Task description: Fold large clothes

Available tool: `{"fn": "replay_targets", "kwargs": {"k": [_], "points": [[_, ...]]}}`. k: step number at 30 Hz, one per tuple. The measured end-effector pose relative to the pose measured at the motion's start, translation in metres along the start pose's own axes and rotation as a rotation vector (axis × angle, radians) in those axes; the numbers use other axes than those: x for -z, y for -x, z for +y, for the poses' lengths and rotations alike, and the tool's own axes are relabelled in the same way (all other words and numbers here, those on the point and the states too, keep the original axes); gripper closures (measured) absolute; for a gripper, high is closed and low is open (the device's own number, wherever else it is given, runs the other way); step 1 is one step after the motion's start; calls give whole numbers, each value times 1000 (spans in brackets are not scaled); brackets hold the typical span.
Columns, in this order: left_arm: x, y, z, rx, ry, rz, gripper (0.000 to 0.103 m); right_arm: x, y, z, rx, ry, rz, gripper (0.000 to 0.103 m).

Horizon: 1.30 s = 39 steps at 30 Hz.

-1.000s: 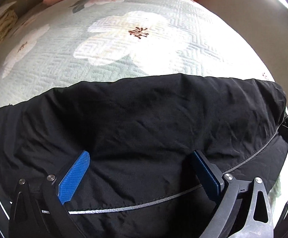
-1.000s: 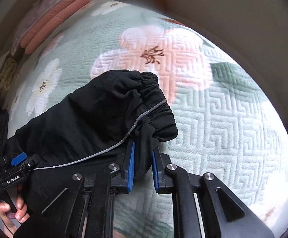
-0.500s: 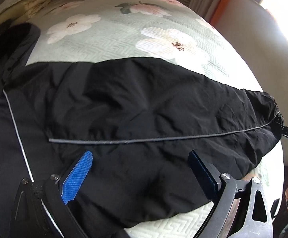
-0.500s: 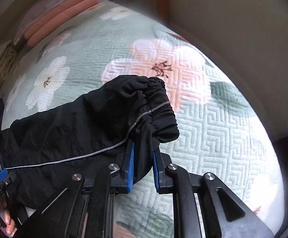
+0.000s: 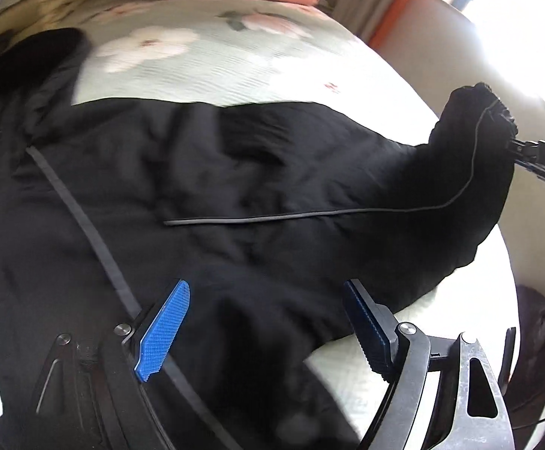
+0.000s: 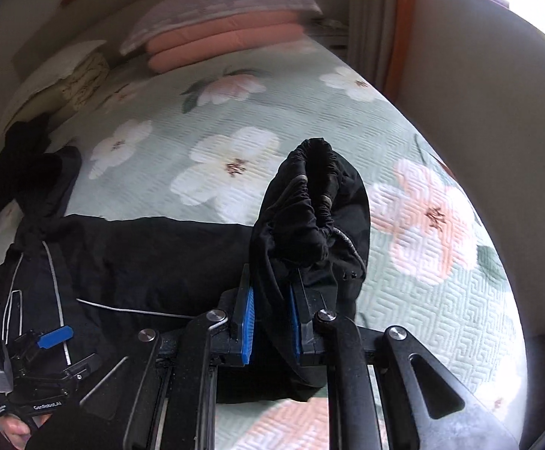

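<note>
My jacket [image 5: 235, 195] runs off the left and bottom edges of the left view and smears into blur near my left claw [image 5: 261, 326], while my right claw [image 6: 270, 328] hides the sleeve [image 6: 310, 225] cloth it pinches, and the pillows [image 6: 220, 37] are blurred.

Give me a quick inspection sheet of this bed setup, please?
Surface: floral quilted bedspread.
Job's things: black jacket spread flat; its sleeve cuff lifted.
Clutter: another dark garment near the head end.
Grippers: left hand-held gripper open above the jacket; right hand-held gripper shut on the sleeve.
Cables: thin cable beside the person's hand.
Surroundings: pink folded bedding, orange curtain, bright window.
</note>
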<state>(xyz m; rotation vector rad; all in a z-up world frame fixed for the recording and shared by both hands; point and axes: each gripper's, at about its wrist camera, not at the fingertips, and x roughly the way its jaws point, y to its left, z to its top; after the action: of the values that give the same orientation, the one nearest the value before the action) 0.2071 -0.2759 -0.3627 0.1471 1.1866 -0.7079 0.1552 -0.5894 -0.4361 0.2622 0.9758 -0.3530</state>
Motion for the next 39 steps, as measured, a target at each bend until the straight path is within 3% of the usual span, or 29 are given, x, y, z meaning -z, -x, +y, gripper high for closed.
{"fn": "replay_targets", "kwargs": {"k": [8, 15, 21, 24, 29, 31, 34, 39], "points": [[24, 68, 89, -98, 100, -88, 19, 2, -9, 135, -152, 160, 14, 85], [68, 158, 187, -240, 303, -203, 19, 27, -17, 270, -339, 308, 62, 85], [97, 191, 237, -344, 386, -230, 19, 55, -37, 370, -450, 383, 143, 85], [112, 199, 255, -363, 429, -238, 19, 77, -59, 410, -482, 412, 221, 79], [120, 184, 274, -368, 475, -213, 19, 118, -99, 448, -434, 464, 343, 75], [121, 176, 277, -358, 475, -195, 19, 129, -111, 451, -436, 470, 397, 62], [123, 173, 280, -347, 475, -179, 19, 132, -104, 448, -481, 467, 407, 52], [118, 175, 282, -305, 482, -196, 19, 130, -63, 430, -556, 503, 428, 50]]}}
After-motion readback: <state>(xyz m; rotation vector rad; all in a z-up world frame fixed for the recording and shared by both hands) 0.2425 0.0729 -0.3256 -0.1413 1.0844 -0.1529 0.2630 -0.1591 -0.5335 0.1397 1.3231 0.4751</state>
